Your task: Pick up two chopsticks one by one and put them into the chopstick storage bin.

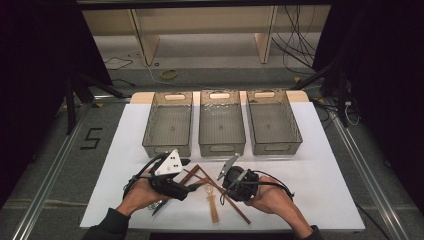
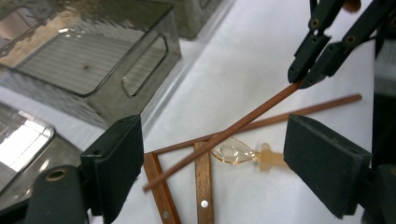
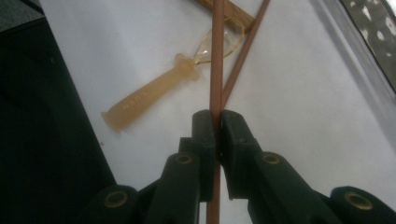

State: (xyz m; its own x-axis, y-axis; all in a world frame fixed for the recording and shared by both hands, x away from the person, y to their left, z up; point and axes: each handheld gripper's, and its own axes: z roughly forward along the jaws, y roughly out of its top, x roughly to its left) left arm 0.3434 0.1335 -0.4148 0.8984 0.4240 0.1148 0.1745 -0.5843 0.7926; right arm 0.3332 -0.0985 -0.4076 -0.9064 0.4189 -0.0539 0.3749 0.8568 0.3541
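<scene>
My right gripper (image 3: 215, 122) is shut on one end of a brown chopstick (image 3: 217, 56), and this gripper (image 2: 306, 77) holds that chopstick (image 2: 224, 135) slanting up off the white table. A second chopstick (image 2: 299, 112) lies flat beneath it. A tan-handled utensil with a clear loop (image 3: 149, 95) rests under both. My left gripper (image 2: 219, 144) stands open, its jaws either side of the crossed sticks and touching none. From above, the left gripper (image 1: 184, 177) and right gripper (image 1: 222, 186) face each other near the front edge.
Three grey see-through bins (image 1: 221, 122) stand in a row at the back of the table (image 1: 320, 165). Wooden tongs (image 2: 204, 186) lie beside the chopsticks, right in front of my left jaws. A metal utensil (image 1: 159, 206) lies under the left hand.
</scene>
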